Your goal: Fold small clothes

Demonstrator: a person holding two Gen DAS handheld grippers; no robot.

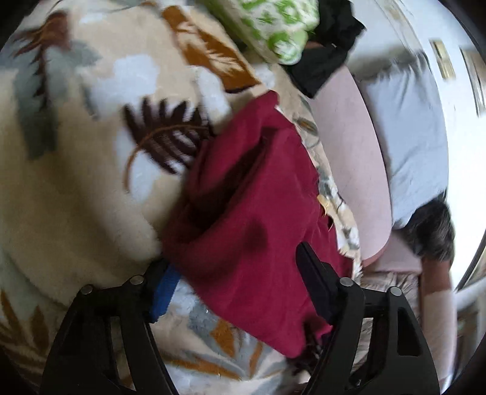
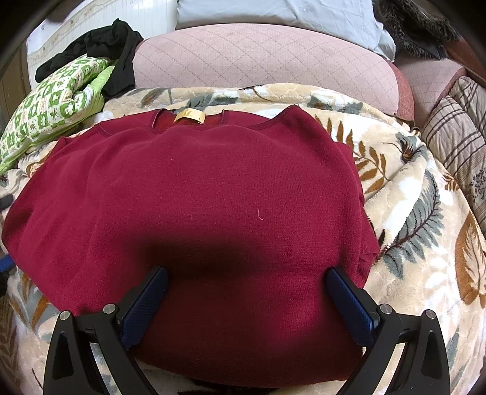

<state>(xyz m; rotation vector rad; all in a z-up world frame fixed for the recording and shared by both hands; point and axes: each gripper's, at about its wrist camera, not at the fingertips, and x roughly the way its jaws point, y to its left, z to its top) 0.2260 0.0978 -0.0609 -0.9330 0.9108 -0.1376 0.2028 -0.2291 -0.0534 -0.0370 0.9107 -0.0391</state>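
Note:
A dark red sweater (image 2: 212,197) lies flat on a floral fleece blanket (image 2: 410,197), its neckline and tan label (image 2: 189,116) at the far side. My right gripper (image 2: 247,273) is open, and its blue pads (image 2: 145,303) straddle the sweater's near hem without pinching it. The left wrist view is blurred. There a side portion of the red sweater (image 1: 243,197) runs between the fingers of my left gripper (image 1: 231,255). Its jaws stand wide, the cloth lies loosely between them, and the left blue pad (image 1: 164,291) sits at the fabric's edge.
A green-and-white patterned cushion (image 2: 54,106) and a black garment (image 2: 112,51) lie at the far left. A pink quilted cushion (image 2: 258,60) and a pale blue pillow (image 2: 288,15) sit behind the blanket. A plaid quilt (image 2: 461,127) is at the right.

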